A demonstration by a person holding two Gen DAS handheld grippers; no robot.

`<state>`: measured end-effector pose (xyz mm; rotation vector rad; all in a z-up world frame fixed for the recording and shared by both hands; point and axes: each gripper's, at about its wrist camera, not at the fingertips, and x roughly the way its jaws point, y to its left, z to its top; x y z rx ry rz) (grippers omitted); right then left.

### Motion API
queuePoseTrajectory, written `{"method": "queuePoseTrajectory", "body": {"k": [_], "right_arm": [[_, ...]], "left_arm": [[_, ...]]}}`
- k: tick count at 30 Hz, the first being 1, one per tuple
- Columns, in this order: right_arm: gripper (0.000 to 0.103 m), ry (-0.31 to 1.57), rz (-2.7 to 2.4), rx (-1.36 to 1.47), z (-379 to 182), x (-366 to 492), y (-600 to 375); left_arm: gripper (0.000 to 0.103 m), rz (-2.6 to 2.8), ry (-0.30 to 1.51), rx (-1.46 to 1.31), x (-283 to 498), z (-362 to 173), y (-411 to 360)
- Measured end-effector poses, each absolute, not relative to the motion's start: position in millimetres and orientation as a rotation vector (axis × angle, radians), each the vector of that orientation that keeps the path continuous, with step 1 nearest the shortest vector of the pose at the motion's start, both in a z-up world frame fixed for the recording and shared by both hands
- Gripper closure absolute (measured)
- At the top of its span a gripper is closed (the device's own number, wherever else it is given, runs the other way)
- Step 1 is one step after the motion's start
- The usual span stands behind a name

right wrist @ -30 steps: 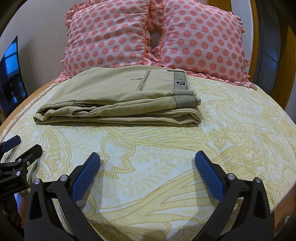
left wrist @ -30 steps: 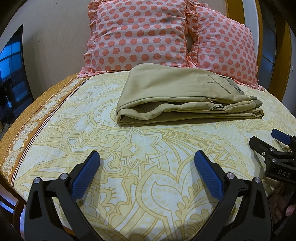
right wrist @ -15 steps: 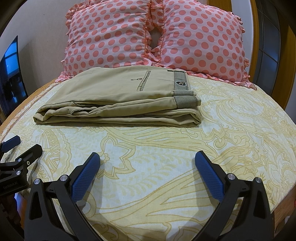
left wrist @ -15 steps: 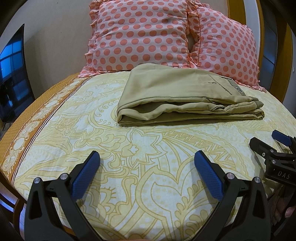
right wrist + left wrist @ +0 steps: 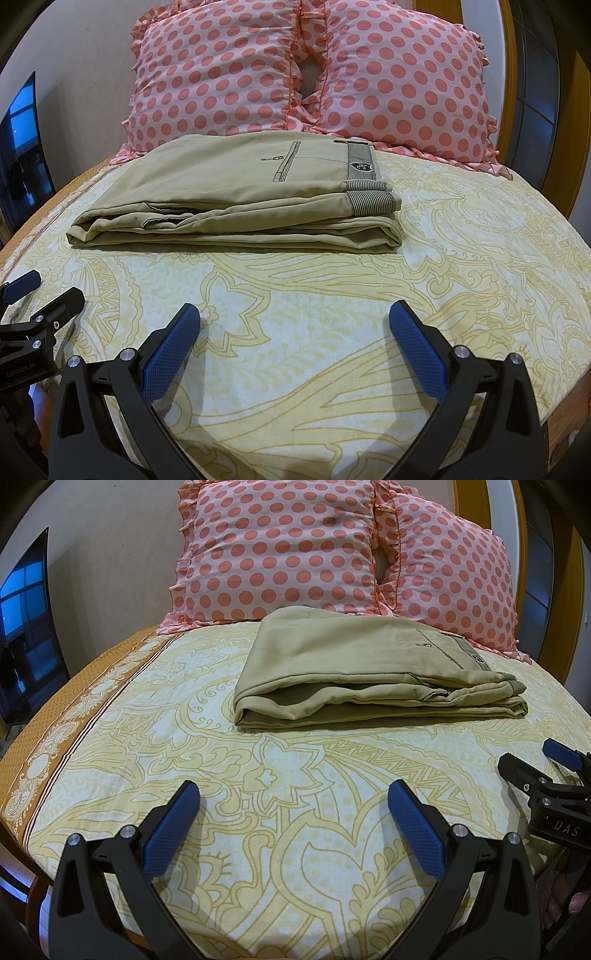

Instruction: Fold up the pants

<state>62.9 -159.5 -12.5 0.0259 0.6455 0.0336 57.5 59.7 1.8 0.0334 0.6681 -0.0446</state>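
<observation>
Both tongs hovered low over the bedsheet w/ nothing gripped: left gripper had its blue pads spread wide apart, right gripper the same, each visible at the edge of the other's view. Folded pants lay flat on the sheet ahead of both tongs, well apart from the fingers, just in front of two dotted pillows. Vs. 1 s earlier almost no change: pants unmoved, tongs still open; left view sat a touch lower.

Home bedroom: patterned bed, polka-dot pillows, TV.
</observation>
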Motion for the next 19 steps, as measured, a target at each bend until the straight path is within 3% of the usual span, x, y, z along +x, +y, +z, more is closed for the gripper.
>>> {"method": "queuePoseTrajectory", "body": {"k": [19], "right_arm": [[0.001,0.645,0.034,0.026,-13.0,63.4,-159.2]], "left_arm": [[0.002,-0.043,0.665,0.032,58.7,2.6,61.0]]}}
